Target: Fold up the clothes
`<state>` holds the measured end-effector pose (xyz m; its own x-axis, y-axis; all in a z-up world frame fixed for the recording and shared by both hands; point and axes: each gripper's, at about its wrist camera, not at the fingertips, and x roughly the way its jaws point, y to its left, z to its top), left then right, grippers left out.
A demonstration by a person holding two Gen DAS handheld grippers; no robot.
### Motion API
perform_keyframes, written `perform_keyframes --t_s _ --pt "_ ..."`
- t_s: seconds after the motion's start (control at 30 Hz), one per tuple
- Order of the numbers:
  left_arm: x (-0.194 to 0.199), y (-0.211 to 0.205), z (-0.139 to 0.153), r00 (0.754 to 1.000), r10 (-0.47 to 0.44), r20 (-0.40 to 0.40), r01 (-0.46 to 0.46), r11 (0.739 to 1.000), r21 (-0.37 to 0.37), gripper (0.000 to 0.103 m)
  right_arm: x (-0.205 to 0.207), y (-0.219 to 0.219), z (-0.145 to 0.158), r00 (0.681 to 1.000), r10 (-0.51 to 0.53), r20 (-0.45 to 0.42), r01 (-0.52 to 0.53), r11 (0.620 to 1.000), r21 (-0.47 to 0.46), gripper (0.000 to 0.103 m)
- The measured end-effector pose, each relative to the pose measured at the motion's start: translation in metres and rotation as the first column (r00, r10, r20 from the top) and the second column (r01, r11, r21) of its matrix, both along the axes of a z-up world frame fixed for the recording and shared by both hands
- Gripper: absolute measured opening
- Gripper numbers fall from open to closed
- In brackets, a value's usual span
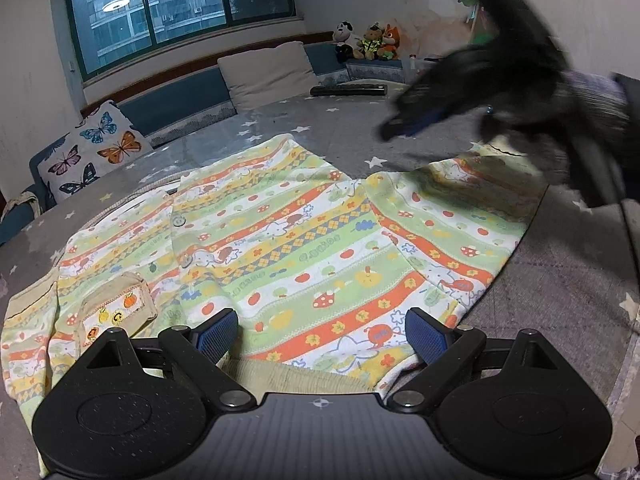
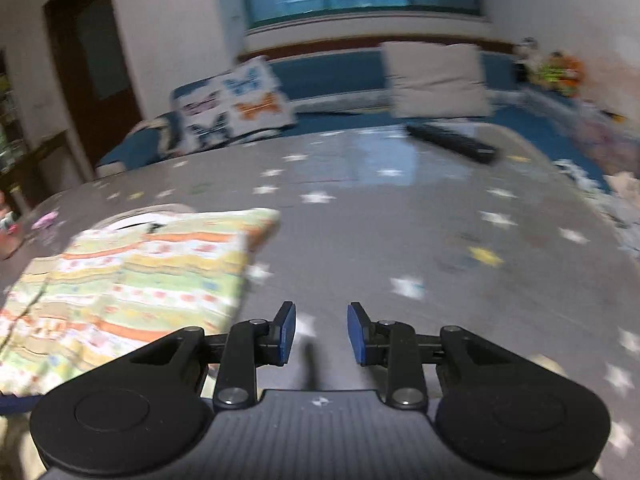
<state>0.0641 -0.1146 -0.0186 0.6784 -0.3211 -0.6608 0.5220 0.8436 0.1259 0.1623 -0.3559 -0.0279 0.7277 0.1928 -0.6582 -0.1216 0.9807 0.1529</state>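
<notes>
A grey bench [image 1: 352, 128] printed with pale stars fills most of both views. A child's striped garment [image 1: 280, 240], in bands of green, orange, yellow and white with small cartoon animals and fruit, lies spread flat on the near part of it, one sleeve reaching out to the right.

The left tool [image 1: 320, 334] hangs low over the garment's hem, its blue-padded fingers wide apart and gripping nothing. The right tool [image 2: 321, 334] is over bare bench just beside the garment's right edge, its fingers also apart and empty; its view is blurred.

Behind the bench runs a blue seat holding a butterfly-print cushion [image 1: 94, 148] and a plain beige cushion [image 1: 272, 74]. Stuffed toys [image 1: 368, 42] sit in the far corner. A dark flat bar-shaped object [image 1: 348, 90] rests on the far edge of the bench. A large window [image 1: 180, 4] shows apartment buildings outside.
</notes>
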Motion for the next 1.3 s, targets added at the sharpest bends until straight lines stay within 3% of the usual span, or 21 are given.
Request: perform_keyframes --t_s 0.27,0.4,0.73,0.87,0.97,1.2,1.3 --pt "0.002 0.001 0.000 1.000 -0.002 -0.020 0.001 1.000 -0.018 0.093 0.055 0.054 -0.016 0.993 0.113 -0.022 -0.115 0.990 -0.081 0.028" --pt "0.004 0.001 -0.001 1.000 -0.004 -0.029 0.003 1.000 -0.029 0.093 0.067 0.061 -0.011 0.989 0.146 0.004 -0.146 0.989 -0.040 0.028" --pt "0.004 0.004 -0.001 0.999 -0.006 -0.035 0.005 0.999 -0.041 0.093 0.090 0.053 -0.019 0.997 0.078 0.000 -0.078 0.993 -0.093 0.021" --pt "0.004 0.006 -0.002 0.999 -0.007 -0.036 0.006 0.999 -0.044 0.094 0.087 0.048 -0.011 0.998 0.061 0.031 -0.059 0.996 -0.074 0.021" --pt "0.004 0.007 -0.002 0.999 -0.008 -0.036 0.006 0.999 -0.046 0.094 0.076 0.054 -0.006 0.990 0.138 0.027 -0.137 0.989 -0.058 0.021" --pt "-0.004 0.012 0.006 1.000 0.010 -0.022 -0.011 0.999 -0.046 0.094 0.042 0.084 -0.014 0.963 0.270 -0.019 -0.270 0.948 -0.167 0.022" --pt "-0.009 0.026 0.017 0.999 0.044 0.001 -0.044 0.997 -0.064 0.094 0.032 0.090 -0.009 0.962 0.273 -0.016 -0.271 0.946 -0.177 0.023"
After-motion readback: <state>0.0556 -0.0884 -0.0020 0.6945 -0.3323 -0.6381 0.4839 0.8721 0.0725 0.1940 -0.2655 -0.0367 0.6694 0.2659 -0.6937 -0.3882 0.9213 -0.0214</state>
